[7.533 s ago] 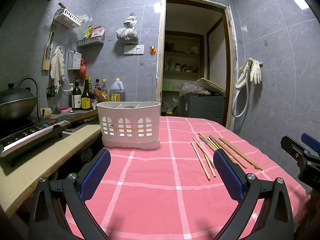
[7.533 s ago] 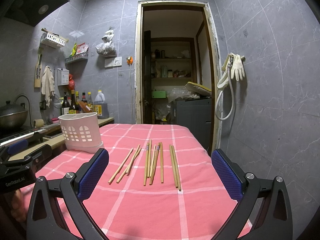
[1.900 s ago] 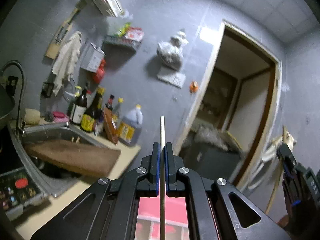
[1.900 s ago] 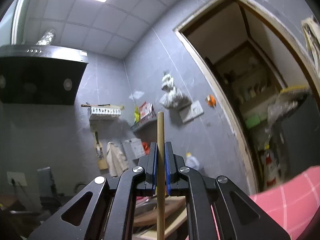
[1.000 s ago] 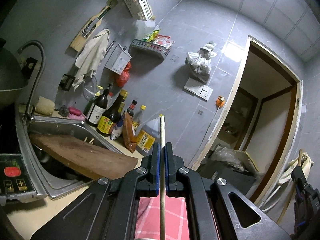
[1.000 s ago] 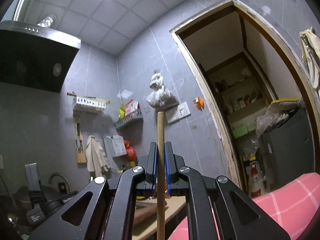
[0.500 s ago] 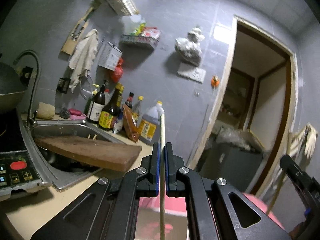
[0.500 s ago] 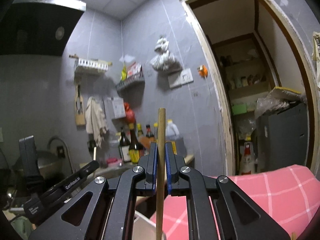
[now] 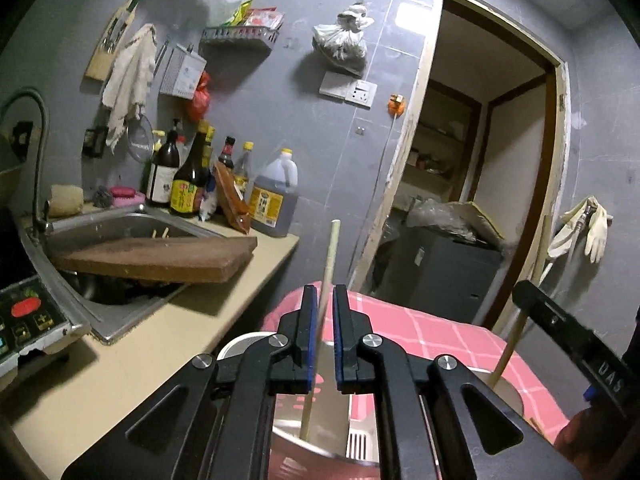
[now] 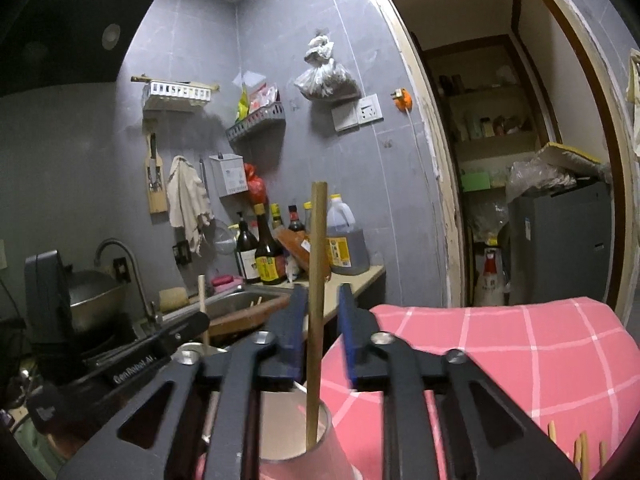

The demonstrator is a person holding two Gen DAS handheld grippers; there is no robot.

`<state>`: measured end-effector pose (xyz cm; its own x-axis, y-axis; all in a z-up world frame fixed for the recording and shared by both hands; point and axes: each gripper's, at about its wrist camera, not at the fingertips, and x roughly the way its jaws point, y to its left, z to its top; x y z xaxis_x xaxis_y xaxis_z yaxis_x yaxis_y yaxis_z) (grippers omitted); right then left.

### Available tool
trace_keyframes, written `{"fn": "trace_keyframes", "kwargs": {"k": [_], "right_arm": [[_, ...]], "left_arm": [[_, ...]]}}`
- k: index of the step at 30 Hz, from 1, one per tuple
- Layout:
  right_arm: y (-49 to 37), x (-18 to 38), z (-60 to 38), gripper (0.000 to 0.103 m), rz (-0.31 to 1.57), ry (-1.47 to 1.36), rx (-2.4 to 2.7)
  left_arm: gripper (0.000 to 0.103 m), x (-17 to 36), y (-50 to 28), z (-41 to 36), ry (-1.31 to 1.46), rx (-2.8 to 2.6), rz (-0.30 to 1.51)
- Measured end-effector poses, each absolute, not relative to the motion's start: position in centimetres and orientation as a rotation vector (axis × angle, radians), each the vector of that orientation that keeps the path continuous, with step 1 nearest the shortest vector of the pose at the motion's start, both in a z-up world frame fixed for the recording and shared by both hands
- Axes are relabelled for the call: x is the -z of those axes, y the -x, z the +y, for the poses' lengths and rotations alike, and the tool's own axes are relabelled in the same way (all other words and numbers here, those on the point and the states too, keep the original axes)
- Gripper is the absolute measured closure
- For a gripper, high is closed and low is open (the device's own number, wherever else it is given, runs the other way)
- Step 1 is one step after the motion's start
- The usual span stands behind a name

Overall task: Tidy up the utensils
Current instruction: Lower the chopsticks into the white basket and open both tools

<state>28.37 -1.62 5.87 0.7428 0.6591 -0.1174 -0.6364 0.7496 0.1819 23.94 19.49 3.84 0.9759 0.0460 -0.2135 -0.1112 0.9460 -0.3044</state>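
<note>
My left gripper point(image 9: 321, 334) is open a little above the white utensil holder point(image 9: 240, 348). A pale chopstick point(image 9: 326, 276) stands between its parted blue pads point(image 9: 309, 336), lower end inside the holder. My right gripper point(image 10: 319, 332) is open too. A darker wooden chopstick point(image 10: 316, 280) stands between its pads point(image 10: 347, 336), lower end in the holder point(image 10: 288, 428). Each gripper shows in the other's view: the right one point(image 9: 568, 340) and the left one point(image 10: 160, 344). More chopsticks point(image 10: 580, 448) lie on the pink cloth.
The pink checked table point(image 10: 500, 344) lies beneath and to the right. A counter point(image 9: 132, 340) with a sink point(image 9: 100, 240), a wooden board point(image 9: 160, 258) and sauce bottles point(image 9: 188, 184) is to the left. A doorway point(image 9: 480, 184) with a dark cabinet point(image 9: 440, 272) is behind the table.
Both grippers have opened and released their chopsticks, which now stand loose in the holder. Both views have tipped downward, bringing the holder and table into sight.
</note>
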Motion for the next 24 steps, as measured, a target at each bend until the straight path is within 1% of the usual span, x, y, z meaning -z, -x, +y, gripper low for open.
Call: {"fn": "trace_keyframes", "kwargs": {"k": [2, 3, 4, 6, 8, 9, 11, 12, 13, 14, 15, 17, 18, 19, 20, 21, 24], "right_arm": [[-28.3, -5.8, -1.8, 0.077, 0.182, -0.14, -0.708], [-28.2, -5.9, -1.9, 0.076, 0.182, -0.139, -0.705], [-28.1, -5.9, -2.1, 0.074, 0.178, -0.139, -0.7], [-27.7, -6.2, -2.6, 0.067, 0.16, -0.148, -0.693], [-27.1, -6.6, -3.2, 0.054, 0.129, -0.159, -0.681], [-26.8, -6.8, -3.5, 0.051, 0.117, -0.16, -0.677], [-26.2, -7.4, -4.2, 0.043, 0.091, -0.163, -0.661], [-25.7, -7.7, -4.8, 0.041, 0.075, -0.163, -0.65], [-25.2, -8.0, -5.3, 0.033, 0.06, -0.163, -0.64], [-24.8, -8.2, -5.7, 0.026, 0.05, -0.163, -0.634], [-24.4, -8.5, -6.3, 0.024, 0.039, -0.164, -0.624], [-23.2, -9.2, -7.7, 0.019, 0.017, -0.165, -0.602], [-22.7, -9.5, -8.4, 0.017, 0.011, -0.163, -0.589], [-22.3, -9.7, -8.9, 0.011, 0.009, -0.163, -0.582], [-21.7, -9.9, -9.7, 0.004, 0.003, -0.165, -0.57], [-21.0, -10.1, -10.7, 0.001, -0.006, -0.167, -0.555], [-19.5, -10.7, -12.9, 0.0, -0.019, -0.151, -0.523]], "left_arm": [[0.085, -4.0, -23.7, 19.5, 0.324, -0.079, 0.206], [0.075, -4.0, -23.6, 19.5, 0.326, -0.078, 0.206], [0.071, -4.1, -23.3, 19.6, 0.333, -0.075, 0.205], [0.071, -4.4, -22.9, 19.5, 0.342, -0.07, 0.197], [0.071, -4.9, -22.5, 19.2, 0.335, -0.074, 0.187], [0.069, -5.2, -22.3, 19.0, 0.328, -0.074, 0.181], [0.059, -5.8, -21.7, 18.5, 0.32, -0.069, 0.17], [0.052, -6.2, -21.2, 18.1, 0.317, -0.068, 0.158], [0.047, -6.5, -20.8, 17.8, 0.312, -0.068, 0.148], [0.046, -6.8, -20.4, 17.4, 0.303, -0.066, 0.139], [0.044, -7.1, -20.1, 17.0, 0.294, -0.061, 0.134], [0.036, -7.6, -19.5, 16.2, 0.282, -0.051, 0.127], [0.03, -7.8, -19.2, 15.8, 0.279, -0.047, 0.123], [0.024, -8.0, -18.8, 15.4, 0.276, -0.039, 0.119], [0.022, -8.3, -18.4, 14.9, 0.271, -0.031, 0.114], [0.02, -8.5, -18.3, 14.5, 0.266, -0.027, 0.111], [0.009, -8.9, -17.5, 12.8, 0.241, -0.007, 0.113]]}}
